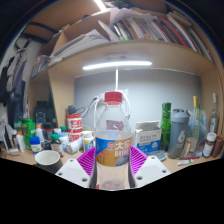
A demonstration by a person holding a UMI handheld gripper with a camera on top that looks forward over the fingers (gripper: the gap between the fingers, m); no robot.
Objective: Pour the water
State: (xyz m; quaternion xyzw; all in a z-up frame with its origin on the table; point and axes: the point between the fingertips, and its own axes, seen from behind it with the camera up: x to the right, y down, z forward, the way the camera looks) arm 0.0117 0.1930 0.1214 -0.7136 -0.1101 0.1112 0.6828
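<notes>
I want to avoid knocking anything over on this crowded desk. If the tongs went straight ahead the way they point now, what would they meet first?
The water bottle with the red cap: it already stands between the tongs. Whether the pads press on it is unclear. Beyond it lies desk clutter, but depth there is hard to judge.

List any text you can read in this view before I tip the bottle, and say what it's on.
Water bottle, held between the fingers of the hand-held gripper: its blue-and-red label carries large white characters, too blurred to read.
Bottles and jars on the desk behind: labels too small to read.
Books on the shelf above: spine text too small to read.
Nothing can be quoted reliably.
</notes>
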